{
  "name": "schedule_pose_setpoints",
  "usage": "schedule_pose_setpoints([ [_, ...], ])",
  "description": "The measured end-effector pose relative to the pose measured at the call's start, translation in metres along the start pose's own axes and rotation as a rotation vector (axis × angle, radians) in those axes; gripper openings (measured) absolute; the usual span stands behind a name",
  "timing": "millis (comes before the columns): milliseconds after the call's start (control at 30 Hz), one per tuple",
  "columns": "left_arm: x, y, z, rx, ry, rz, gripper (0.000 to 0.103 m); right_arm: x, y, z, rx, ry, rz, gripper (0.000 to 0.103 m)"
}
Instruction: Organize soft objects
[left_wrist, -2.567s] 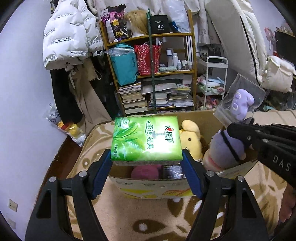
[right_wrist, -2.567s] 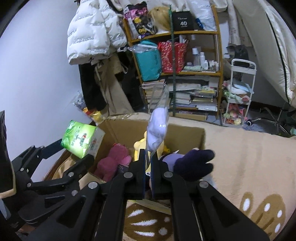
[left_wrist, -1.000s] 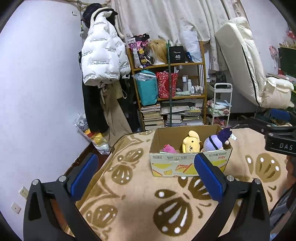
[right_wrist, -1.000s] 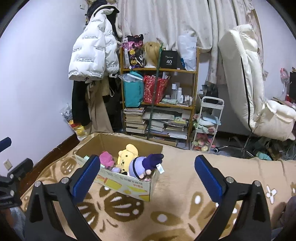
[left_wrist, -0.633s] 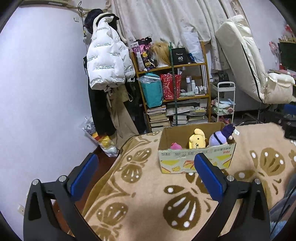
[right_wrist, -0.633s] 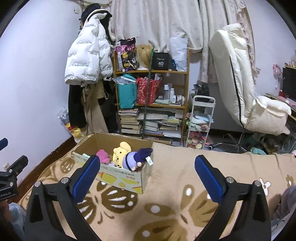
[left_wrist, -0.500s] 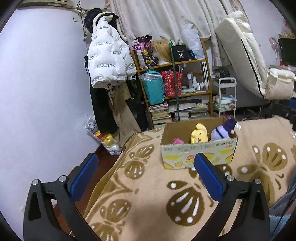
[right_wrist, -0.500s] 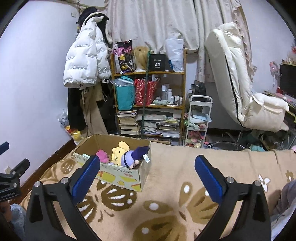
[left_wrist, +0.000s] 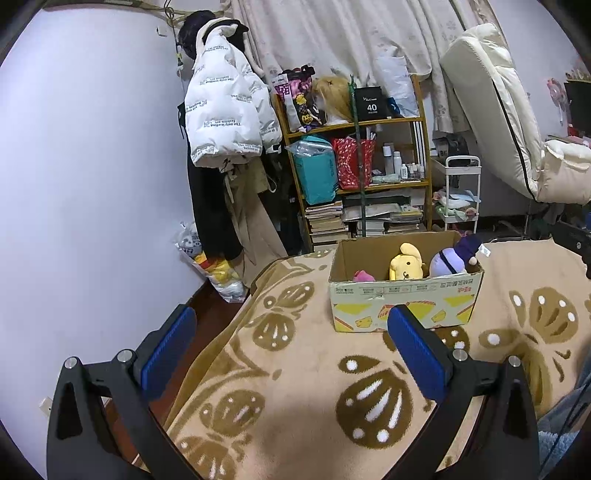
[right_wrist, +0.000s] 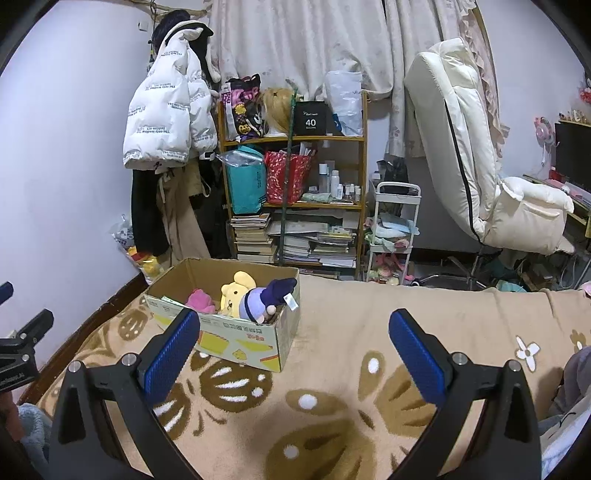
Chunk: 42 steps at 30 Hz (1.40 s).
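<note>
A cardboard box stands on the patterned beige blanket. Inside it are a yellow plush, a purple plush with a dark hat and a pink plush. My left gripper is open and empty, well back from the box. My right gripper is open and empty, also back from the box. The left gripper's edge shows at the left of the right wrist view.
A wooden shelf with books and bags stands behind the bed. A white jacket hangs on the wall. A white cart and a cream recliner stand at the right. The bed edge drops off at the left.
Both grippers let go of the green tissue pack and the purple toy over the box, opened, and pulled far back from it. Over the last half second they barely move.
</note>
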<state>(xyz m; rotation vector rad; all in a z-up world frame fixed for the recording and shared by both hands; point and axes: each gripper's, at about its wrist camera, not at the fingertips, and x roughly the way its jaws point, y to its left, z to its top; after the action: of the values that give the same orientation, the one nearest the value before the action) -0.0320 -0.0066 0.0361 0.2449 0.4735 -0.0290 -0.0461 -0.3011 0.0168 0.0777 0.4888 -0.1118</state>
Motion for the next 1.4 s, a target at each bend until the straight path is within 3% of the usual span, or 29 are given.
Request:
schedule_pose_setpoints([
  [433,-0.001,-0.004,0.001,0.009,-0.033,0.019,0.102,0.009,0.002,-0.003,0.007,0.014,0.002,0.103],
  [1400,0.001,-0.002,-0.001,0.009,-0.021,0.019,0.102,0.011,0.005,-0.004,0.005,0.018,0.002,0.103],
])
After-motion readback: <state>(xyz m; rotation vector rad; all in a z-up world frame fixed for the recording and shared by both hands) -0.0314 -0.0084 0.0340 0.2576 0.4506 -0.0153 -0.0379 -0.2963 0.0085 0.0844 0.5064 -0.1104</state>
